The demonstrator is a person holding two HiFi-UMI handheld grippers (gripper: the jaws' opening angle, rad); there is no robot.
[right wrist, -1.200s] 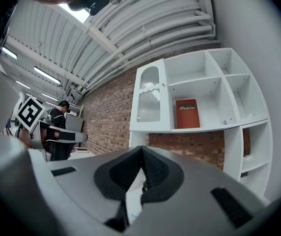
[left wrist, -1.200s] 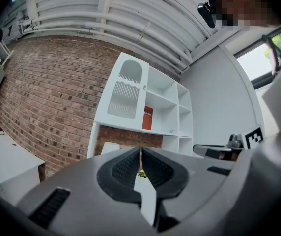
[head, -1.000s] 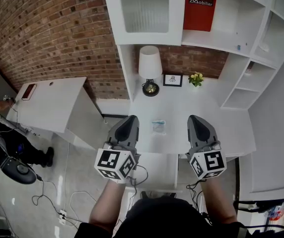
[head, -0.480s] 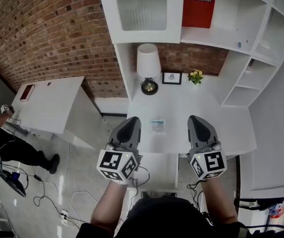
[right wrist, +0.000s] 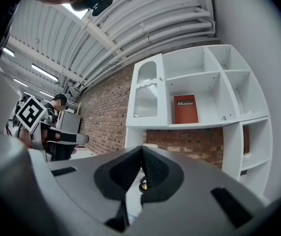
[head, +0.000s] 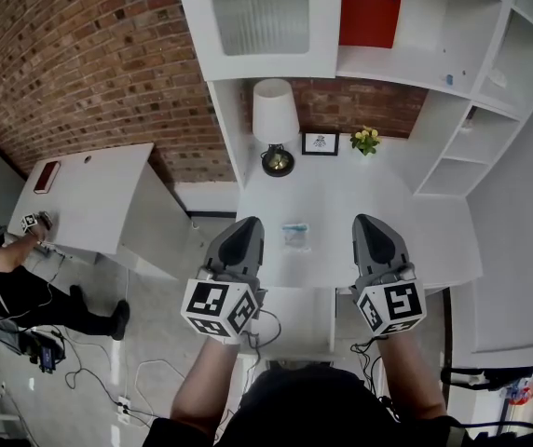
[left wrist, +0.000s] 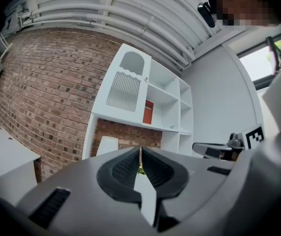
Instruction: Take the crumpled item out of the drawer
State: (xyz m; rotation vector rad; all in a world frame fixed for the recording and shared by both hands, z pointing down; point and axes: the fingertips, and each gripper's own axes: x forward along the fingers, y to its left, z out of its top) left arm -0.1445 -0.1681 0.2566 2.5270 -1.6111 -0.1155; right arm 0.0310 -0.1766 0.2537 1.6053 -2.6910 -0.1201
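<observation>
In the head view a small crumpled clear-and-blue item [head: 295, 234] lies on the white desk [head: 341, 203], between my two grippers and a little ahead of them. Held above the desk's front edge, my left gripper [head: 239, 236] is shut with nothing in it. To the right of the item my right gripper [head: 371, 231] is also shut and empty. A white drawer front [head: 294, 319] shows below the desk edge between my arms; I cannot tell whether it is open. In the gripper views the left gripper [left wrist: 140, 154] and the right gripper [right wrist: 141, 154] each show jaws pressed together.
A white lamp [head: 275, 124], a small picture frame [head: 320, 143] and yellow flowers [head: 366, 141] stand at the back of the desk. A red box [head: 371, 7] sits on the shelves above. Further left are a second white desk [head: 89, 203], a person [head: 6, 277] and floor cables.
Both grippers have stayed almost still and shut. The person at the left has shifted along the floor, and the head view has tilted slightly.
</observation>
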